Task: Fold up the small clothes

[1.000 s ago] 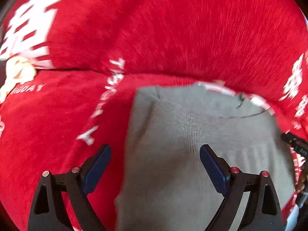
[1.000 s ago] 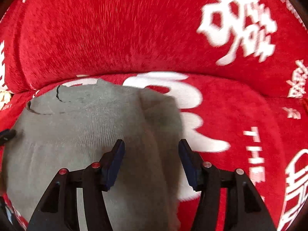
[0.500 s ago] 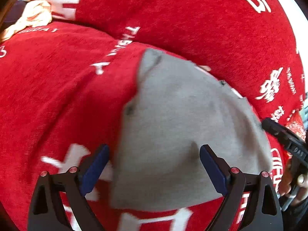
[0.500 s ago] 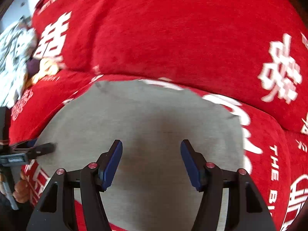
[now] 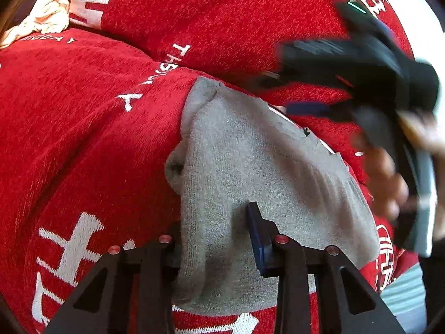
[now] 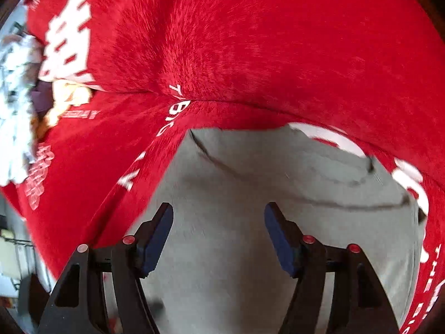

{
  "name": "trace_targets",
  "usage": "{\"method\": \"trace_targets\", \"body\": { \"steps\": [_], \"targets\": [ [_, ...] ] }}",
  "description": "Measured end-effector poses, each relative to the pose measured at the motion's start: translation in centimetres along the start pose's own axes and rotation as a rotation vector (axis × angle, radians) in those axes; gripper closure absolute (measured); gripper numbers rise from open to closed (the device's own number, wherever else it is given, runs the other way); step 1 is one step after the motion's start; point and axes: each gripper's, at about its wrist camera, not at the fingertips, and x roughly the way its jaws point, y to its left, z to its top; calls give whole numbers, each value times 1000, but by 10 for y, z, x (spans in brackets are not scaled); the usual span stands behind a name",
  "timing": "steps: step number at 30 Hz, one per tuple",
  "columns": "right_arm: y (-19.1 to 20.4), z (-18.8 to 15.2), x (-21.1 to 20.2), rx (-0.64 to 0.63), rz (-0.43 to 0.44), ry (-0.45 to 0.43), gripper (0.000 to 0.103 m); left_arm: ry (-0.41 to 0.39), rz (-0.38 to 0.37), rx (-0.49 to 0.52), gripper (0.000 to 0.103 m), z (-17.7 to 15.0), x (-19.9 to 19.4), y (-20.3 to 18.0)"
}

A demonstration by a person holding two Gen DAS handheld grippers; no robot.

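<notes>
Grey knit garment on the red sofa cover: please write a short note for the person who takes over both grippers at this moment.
Left gripper: jaws closing on the near left edge of the grey knit garment; a bunch of fabric sits between them.
Right gripper: jaws opening, nothing between them, hovering over the garment; its image is blurred.
Garment: lies on the seat of the red sofa cover, collar toward the backrest, its sides look already folded in.
Other clothes wait at the far left of the seat.
Left to do: probably fold the hem end up toward the collar, then take the next piece.
</notes>
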Motion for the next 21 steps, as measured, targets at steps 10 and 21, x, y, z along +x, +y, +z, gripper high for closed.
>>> {"method": "trace_targets", "body": {
  "steps": [10,21],
  "targets": [
    [73,8,69,-222,-227,134,43,-31,12,38,73,-3,-5,-5],
    [10,-13,-9,-79,67,-85,82,-101,61,115,84,-13,-36,-33]
  ]
}}
